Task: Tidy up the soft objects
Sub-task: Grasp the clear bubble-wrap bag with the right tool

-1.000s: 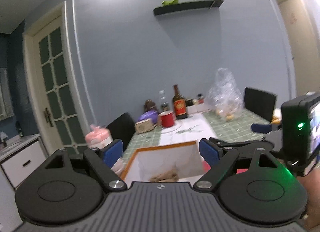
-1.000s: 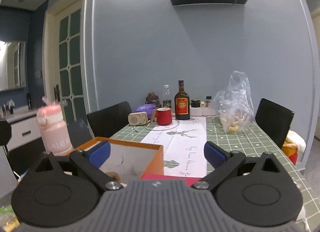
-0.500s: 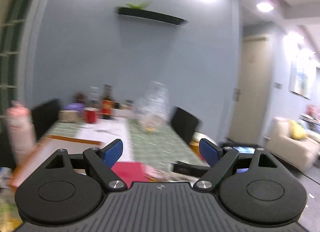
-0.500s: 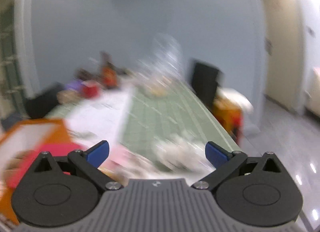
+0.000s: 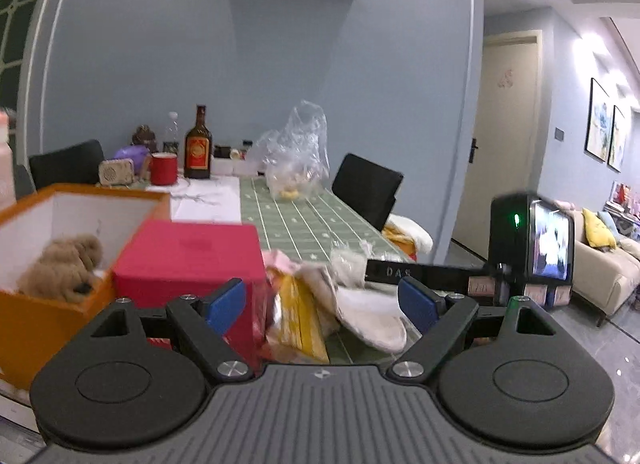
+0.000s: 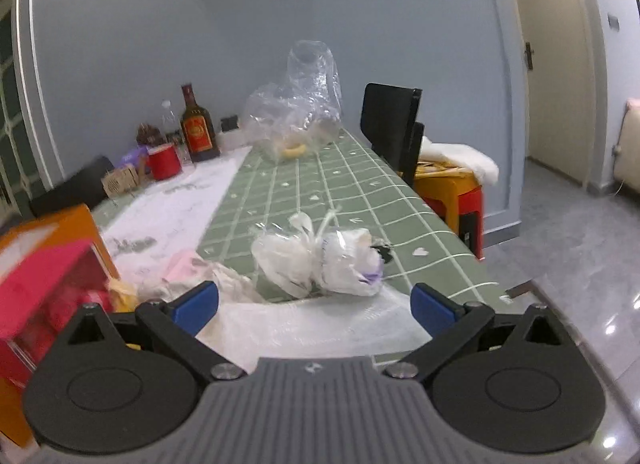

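Observation:
A pile of soft things lies at the table's near end: a cream cloth (image 5: 372, 316), a yellow packet (image 5: 298, 316) and a pink cloth (image 6: 184, 268). A bundle in a knotted clear bag (image 6: 320, 260) lies just past them. A brown plush toy (image 5: 64, 264) sits inside the orange box (image 5: 44, 312). My left gripper (image 5: 322, 306) is open and empty, close over the cream cloth. My right gripper (image 6: 314, 306) is open and empty, just short of the bagged bundle; its body also shows in the left wrist view (image 5: 528, 240).
A red box (image 5: 192, 260) stands beside the orange box. Further back on the green checked tablecloth (image 6: 352, 183) are a big clear bag (image 6: 300, 103), a brown bottle (image 5: 197, 145), a red mug (image 5: 164, 167) and a small radio (image 5: 116, 171). Black chairs (image 6: 394, 123) flank the table.
Both grippers have swung to the right and dipped toward the table's near end. The soft pile and the bagged bundle have come into view. Both stay open.

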Tool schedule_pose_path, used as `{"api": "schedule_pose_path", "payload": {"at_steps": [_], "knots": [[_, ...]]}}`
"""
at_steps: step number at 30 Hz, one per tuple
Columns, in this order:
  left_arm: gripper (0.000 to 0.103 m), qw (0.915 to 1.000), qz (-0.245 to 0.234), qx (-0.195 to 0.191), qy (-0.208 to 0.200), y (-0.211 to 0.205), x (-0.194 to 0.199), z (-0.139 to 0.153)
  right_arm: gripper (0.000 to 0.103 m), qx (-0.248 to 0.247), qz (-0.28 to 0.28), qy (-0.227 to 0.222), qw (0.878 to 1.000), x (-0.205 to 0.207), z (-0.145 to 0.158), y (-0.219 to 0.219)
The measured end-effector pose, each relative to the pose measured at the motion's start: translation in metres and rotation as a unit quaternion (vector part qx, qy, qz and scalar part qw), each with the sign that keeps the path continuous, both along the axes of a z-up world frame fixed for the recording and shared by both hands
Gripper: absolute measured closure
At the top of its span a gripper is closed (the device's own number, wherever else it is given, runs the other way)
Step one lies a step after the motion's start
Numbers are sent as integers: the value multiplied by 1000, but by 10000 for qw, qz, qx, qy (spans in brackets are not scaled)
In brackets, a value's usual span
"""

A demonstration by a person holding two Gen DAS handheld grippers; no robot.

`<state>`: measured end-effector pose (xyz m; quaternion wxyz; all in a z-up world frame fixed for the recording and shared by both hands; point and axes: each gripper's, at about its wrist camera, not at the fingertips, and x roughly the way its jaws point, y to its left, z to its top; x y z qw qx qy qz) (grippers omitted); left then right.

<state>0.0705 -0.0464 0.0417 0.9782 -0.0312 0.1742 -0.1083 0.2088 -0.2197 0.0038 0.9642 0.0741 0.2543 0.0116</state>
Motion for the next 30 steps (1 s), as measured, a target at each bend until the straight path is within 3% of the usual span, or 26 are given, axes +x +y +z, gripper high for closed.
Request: {"api": "schedule_pose_path", "payload": {"at_steps": [2, 7, 11, 17, 23, 25, 27, 28, 30], "knots": [[2, 9999, 43, 82, 82, -2, 5, -12, 3, -93, 90, 19, 9999, 2, -3, 0], [16, 9950, 657, 503, 553, -11, 26, -40, 3, 1198, 304, 527, 9909, 12, -17, -24], [16, 9926, 871, 484, 697, -11, 28, -54, 3, 1188, 107, 728, 9902, 16, -22, -26], [16, 9889, 994, 93, 1097, -10, 34, -64, 8, 1885, 202, 1217, 9743, 18, -32, -38], [16, 9891, 1096, 75, 978, -13, 30, -68, 16, 2289, 237, 1330, 9640, 20, -35, -45], [16, 9904, 1045, 196, 888, -16, 25, -69, 26, 2493, 271, 1381, 9581, 22, -39, -47], [16, 9927, 916, 109, 777, -17, 23, -68, 58, 2722, 189, 1503, 9503, 25, -44, -52], [16, 9929, 911, 63, 758, -15, 22, -68, 63, 2836, 111, 1547, 9463, 27, -47, -55], [16, 9923, 931, -17, 812, -13, 22, -68, 87, 3080, -42, 1590, 9380, 29, -53, -62]]}}
